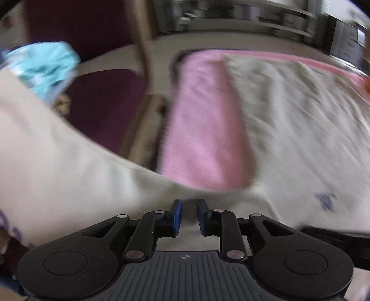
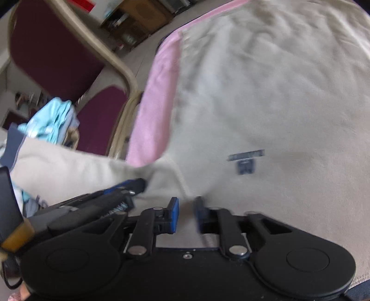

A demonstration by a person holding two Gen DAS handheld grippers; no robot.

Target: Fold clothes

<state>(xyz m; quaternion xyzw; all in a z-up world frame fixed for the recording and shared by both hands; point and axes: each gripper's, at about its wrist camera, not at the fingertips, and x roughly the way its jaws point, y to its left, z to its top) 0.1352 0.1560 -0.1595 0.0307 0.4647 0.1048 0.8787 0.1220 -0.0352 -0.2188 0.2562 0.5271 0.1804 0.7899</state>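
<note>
A cream sweatshirt (image 2: pixel 266 92) with a small blue logo (image 2: pixel 245 162) lies spread over a pink cloth (image 2: pixel 152 104). In the left wrist view the same sweatshirt (image 1: pixel 289 115) covers the right side and its sleeve (image 1: pixel 46 150) stretches off to the left. My left gripper (image 1: pixel 189 214) is shut on the cream fabric near the armpit, with cloth pinched between its blue pads. My right gripper (image 2: pixel 186 209) is shut on a gathered fold of the sweatshirt just beside it. The left gripper (image 2: pixel 138 184) shows in the right wrist view, close on the left.
A chair with a maroon seat (image 1: pixel 104 111) and beige frame (image 2: pixel 120 67) stands to the left of the pink cloth (image 1: pixel 203 120). A light blue garment (image 1: pixel 44 67) is heaped beyond the sleeve, also visible as a light blue heap (image 2: pixel 50 120). Shelves and furniture (image 1: pixel 254 18) line the far wall.
</note>
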